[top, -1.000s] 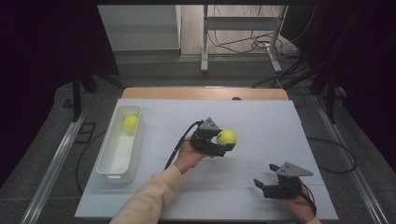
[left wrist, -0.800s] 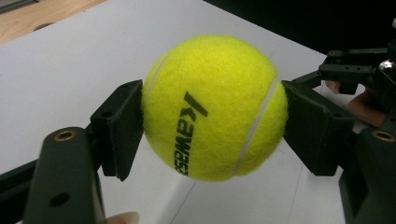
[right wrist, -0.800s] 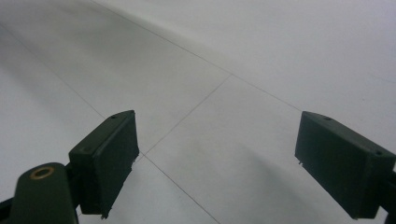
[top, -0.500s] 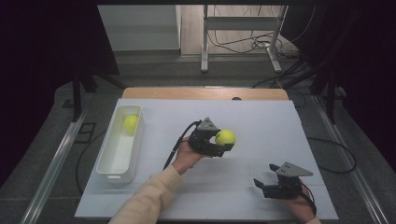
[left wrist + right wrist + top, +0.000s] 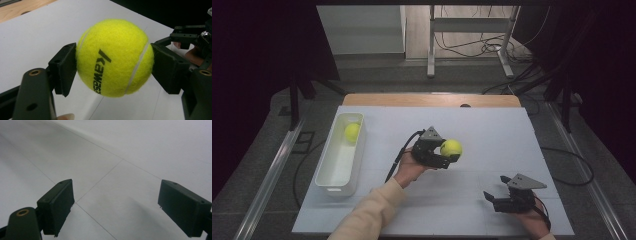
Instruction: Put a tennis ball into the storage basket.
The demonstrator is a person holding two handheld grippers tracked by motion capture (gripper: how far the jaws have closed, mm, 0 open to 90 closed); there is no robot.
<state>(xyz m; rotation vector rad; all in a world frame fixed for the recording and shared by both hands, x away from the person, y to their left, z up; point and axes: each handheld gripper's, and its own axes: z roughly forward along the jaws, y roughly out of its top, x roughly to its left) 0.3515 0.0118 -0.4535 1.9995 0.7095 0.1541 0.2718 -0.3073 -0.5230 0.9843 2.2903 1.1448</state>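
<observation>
— What's the setup?
— A white table [image 5: 492,125], faint seam lines across it, wooden edge at the top; dark room, cables on the floor behind.
— Anything hard to see?
— The right hand is cut off at the bottom right of the frame.
— And the tools?
— The left gripper [image 5: 447,156] at center is clamped on a fuzzy yellow tennis ball [image 5: 451,148]. The right gripper [image 5: 493,199] stands apart, empty. Another ball [image 5: 352,132] sits in the white plastic bin [image 5: 332,177] on the left.

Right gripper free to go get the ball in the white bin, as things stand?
Probably not easily. The right gripper is open and empty, but the ball in the bin lies across the table, with the left gripper, its held ball and that forearm between them.
</observation>
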